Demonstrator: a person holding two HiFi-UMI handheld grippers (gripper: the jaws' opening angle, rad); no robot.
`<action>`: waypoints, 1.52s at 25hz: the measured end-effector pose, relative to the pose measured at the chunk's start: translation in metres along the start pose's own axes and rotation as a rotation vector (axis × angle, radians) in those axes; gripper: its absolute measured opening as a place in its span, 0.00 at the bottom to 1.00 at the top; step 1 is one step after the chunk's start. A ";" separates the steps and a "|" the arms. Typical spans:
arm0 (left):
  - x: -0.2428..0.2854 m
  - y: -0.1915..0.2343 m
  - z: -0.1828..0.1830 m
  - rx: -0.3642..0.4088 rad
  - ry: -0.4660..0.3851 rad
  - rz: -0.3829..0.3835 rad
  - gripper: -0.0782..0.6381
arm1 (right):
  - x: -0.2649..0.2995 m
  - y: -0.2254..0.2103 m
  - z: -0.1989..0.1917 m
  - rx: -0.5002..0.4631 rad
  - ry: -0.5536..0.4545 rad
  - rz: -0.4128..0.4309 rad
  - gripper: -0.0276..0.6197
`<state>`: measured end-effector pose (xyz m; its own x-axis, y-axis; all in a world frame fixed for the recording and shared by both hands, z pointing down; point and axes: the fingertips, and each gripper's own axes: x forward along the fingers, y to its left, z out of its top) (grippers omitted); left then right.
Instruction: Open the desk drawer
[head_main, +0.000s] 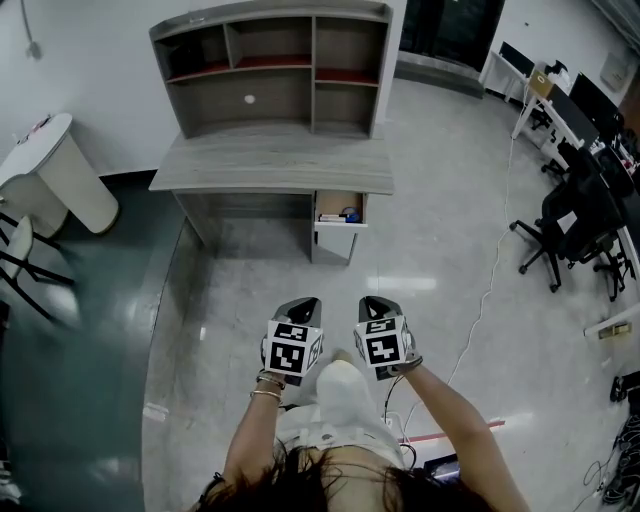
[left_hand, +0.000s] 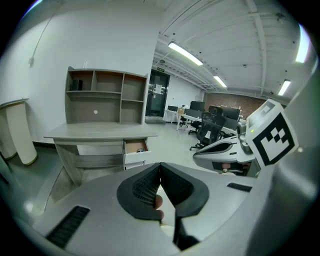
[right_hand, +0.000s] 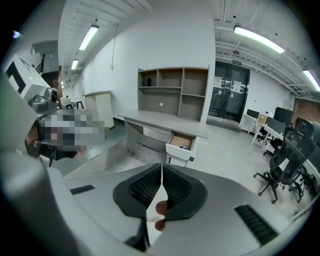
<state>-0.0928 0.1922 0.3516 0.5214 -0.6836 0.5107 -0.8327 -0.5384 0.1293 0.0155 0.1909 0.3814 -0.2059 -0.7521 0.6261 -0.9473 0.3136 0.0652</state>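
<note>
Seen from above my head, I stand on the pale floor (head_main: 440, 300), well apart from the grey table (head_main: 270, 165). The desk drawer (head_main: 339, 226), under the table's right end, stands pulled out with its white front toward me. The opening looks done to me, which would explain why both tools are held back near my waist and not at the drawer.

My left gripper (left_hand: 160, 169) has its ribbed black pads (left_hand: 145, 187) pressed together with nothing between them. My right gripper (right_hand: 161, 169) is likewise closed and empty. Both point slightly downward, toward the table.

Inside the drawer lie a small blue item (head_main: 350, 214) and something flat, both too small to name. I can make out no handle. A shelf unit (head_main: 270, 60) sits on the table. Office chairs (head_main: 575, 225) at the right are partly cut off.
</note>
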 end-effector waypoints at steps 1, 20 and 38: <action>-0.004 -0.002 -0.001 0.005 -0.005 0.000 0.13 | -0.004 0.002 -0.001 -0.004 -0.003 0.000 0.09; -0.077 -0.029 -0.018 0.032 -0.088 -0.004 0.13 | -0.076 0.042 -0.012 -0.035 -0.095 -0.032 0.08; -0.106 -0.048 -0.001 0.043 -0.170 0.021 0.13 | -0.121 0.048 0.007 -0.029 -0.237 -0.008 0.08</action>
<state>-0.1083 0.2912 0.2919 0.5310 -0.7665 0.3613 -0.8368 -0.5414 0.0814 -0.0066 0.2930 0.3033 -0.2535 -0.8684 0.4262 -0.9423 0.3213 0.0940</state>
